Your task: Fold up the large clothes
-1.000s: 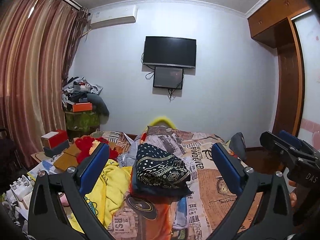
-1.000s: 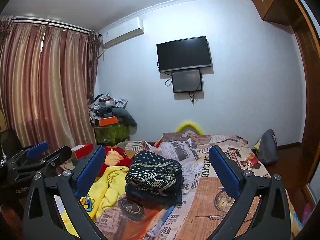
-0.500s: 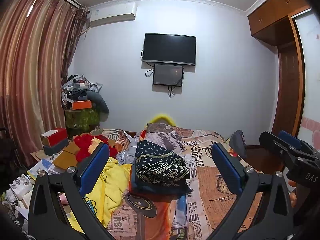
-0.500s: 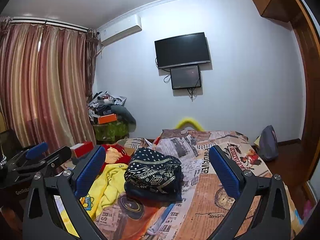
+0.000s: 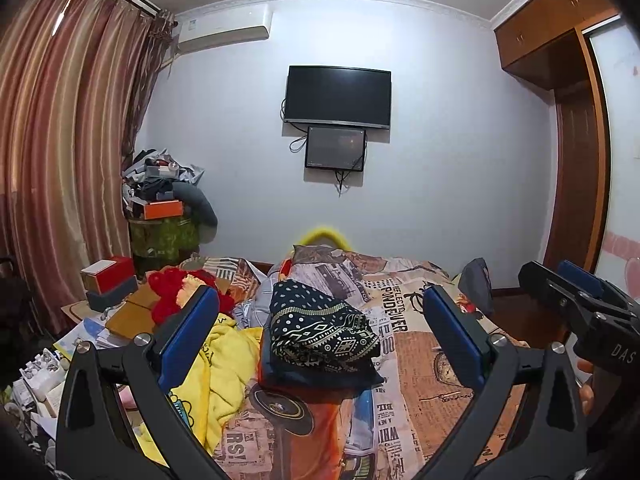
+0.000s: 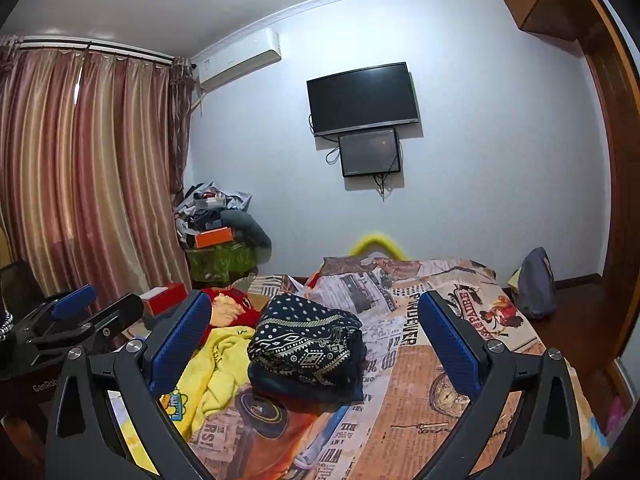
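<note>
Left wrist view: our left gripper hangs above the bed, jaws wide apart, nothing between them. The folded cloth, dark with a white dot and diamond print, lies mid-bed on the newspaper-print cover, framed between the two blue pads. It sits on top of a darker folded piece. Just left of it lies a crumpled yellow garment; a red one lies further left and farther back. Red box sits on the cluttered left side near the curtain. TV hangs on the far wall with a smaller screen below it. The right gripper shows at the right edge, well apart from the cloth; from here we cannot tell its jaw state. A fingertip shows under it.

Right wrist view: our right gripper also holds above the bed, jaws spread, empty. The cloth sits mid-bed, slightly left of centre between the pads, on the darker piece. Yellow garment touches the pile's left side; red garment lies behind it. The left gripper is at the left edge, near the red box. A grey bag stands on the floor right of the bed, far side. TV and small screen are on the far wall, AC unit up left.
</note>
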`<state>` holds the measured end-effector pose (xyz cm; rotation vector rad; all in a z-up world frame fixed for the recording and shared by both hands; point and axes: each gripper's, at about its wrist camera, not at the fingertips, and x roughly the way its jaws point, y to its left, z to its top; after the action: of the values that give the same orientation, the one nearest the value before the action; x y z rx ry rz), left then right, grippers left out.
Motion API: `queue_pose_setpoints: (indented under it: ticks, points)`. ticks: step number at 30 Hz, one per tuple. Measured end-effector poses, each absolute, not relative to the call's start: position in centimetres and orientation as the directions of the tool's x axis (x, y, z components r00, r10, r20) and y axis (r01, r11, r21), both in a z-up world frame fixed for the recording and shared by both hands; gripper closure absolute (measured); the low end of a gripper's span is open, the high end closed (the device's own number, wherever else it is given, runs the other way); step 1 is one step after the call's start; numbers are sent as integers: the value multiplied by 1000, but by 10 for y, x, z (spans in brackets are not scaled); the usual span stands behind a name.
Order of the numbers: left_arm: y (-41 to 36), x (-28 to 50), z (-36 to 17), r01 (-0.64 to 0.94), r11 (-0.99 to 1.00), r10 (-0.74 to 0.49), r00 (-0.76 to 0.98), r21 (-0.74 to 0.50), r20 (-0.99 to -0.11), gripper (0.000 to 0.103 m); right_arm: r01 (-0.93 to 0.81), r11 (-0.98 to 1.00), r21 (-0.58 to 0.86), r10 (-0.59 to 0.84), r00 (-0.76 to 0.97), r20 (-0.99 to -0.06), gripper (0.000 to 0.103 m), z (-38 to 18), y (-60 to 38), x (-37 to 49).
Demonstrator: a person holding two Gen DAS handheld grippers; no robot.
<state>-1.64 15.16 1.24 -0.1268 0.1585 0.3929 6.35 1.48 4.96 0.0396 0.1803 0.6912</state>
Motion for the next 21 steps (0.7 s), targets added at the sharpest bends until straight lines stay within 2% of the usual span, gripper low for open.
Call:
queue_pose_setpoints:
  ticks: [21]
  points:
    - [152, -16, 10, -365, 926, 345, 922, -98, -174, 0, -627, 773, 99, 634, 757, -156, 1, 48, 16, 64]
